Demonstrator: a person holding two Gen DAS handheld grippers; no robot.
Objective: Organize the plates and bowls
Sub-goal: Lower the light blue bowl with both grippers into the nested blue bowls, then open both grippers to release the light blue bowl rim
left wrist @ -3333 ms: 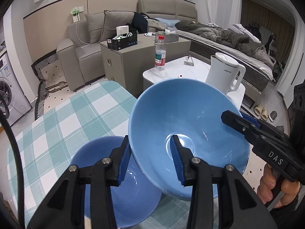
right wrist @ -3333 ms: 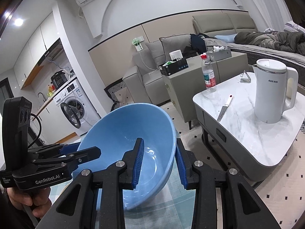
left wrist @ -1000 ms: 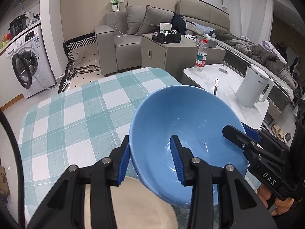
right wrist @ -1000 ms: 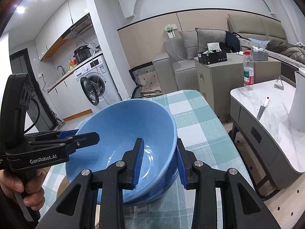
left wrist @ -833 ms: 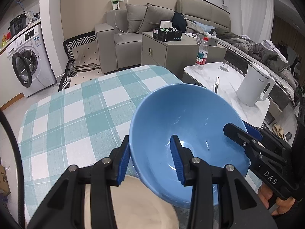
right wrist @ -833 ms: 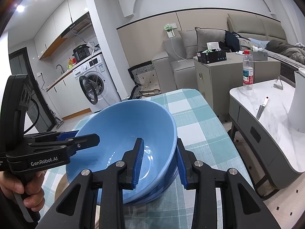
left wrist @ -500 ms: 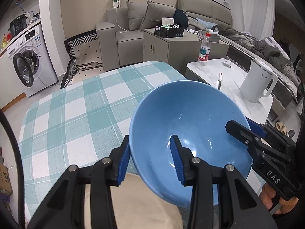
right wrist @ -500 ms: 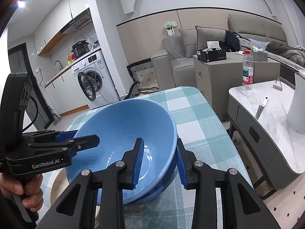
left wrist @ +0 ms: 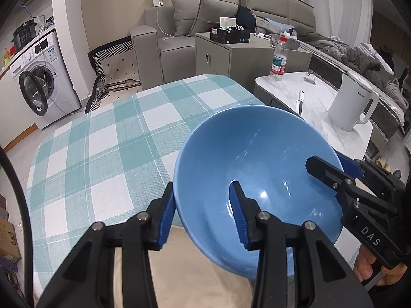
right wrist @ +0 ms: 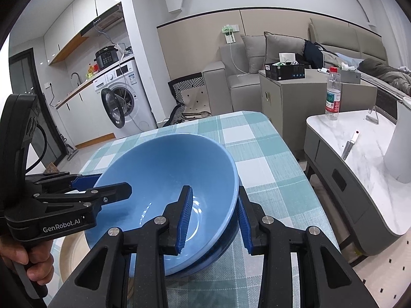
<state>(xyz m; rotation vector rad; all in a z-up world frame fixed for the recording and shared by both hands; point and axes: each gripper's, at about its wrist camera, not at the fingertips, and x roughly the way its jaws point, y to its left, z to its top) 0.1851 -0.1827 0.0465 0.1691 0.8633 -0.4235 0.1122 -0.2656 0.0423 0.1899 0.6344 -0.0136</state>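
A large blue bowl [left wrist: 259, 164] is held from both sides over the checked table. My left gripper [left wrist: 203, 215] is shut on its near-left rim, one finger inside, one outside. My right gripper [right wrist: 214, 218] is shut on its opposite rim; it shows in the left wrist view [left wrist: 334, 169]. In the right wrist view the bowl [right wrist: 164, 179] sits nested in a second blue bowl [right wrist: 223, 243] beneath it, resting on the table. A beige plate [left wrist: 195, 277] lies just under and in front of the bowl; it also shows in the right wrist view [right wrist: 70, 254].
The teal checked tablecloth [left wrist: 102, 138] covers the table, with its right edge close to the bowls [right wrist: 290, 169]. A marble side table [right wrist: 359, 154] to the right carries a white kettle [left wrist: 352, 102], a knife and a water bottle [right wrist: 332, 93].
Both grippers carried the bowl from over the floor beside the table to the table and lowered it into the second blue bowl. In the last second it sank slightly; the grips are unchanged.
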